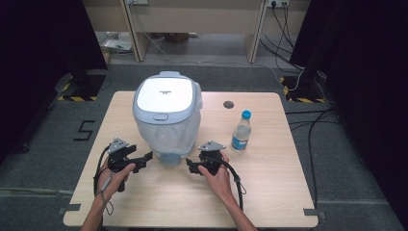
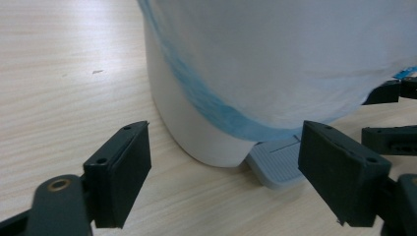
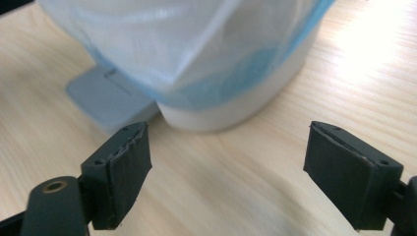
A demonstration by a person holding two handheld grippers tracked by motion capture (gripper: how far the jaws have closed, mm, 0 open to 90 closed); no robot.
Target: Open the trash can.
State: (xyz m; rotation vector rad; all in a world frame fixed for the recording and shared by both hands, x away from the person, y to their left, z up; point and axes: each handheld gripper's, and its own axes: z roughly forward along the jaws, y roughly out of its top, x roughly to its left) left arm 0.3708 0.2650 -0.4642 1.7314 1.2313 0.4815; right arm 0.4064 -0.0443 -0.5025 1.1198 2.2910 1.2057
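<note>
1. From the high view we see the pedal bin [image 1: 167, 115] standing toward the table's [image 1: 269, 192] far edge, left of middle, with a water bottle [image 1: 241, 131] nearer the right edge.
2. Our left gripper [image 1: 144, 159] and right gripper [image 1: 191, 166] flank the bin's base, both released, holding nothing.
3. The left gripper view adds the grey pedal [image 2: 278, 164] and blue-edged liner [image 2: 275, 64].
4. The right gripper view shows that pedal from its other side.

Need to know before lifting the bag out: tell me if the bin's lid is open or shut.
Shut. The bin's white lid lies flat on its rim, with the bag draped down the outside.
</note>
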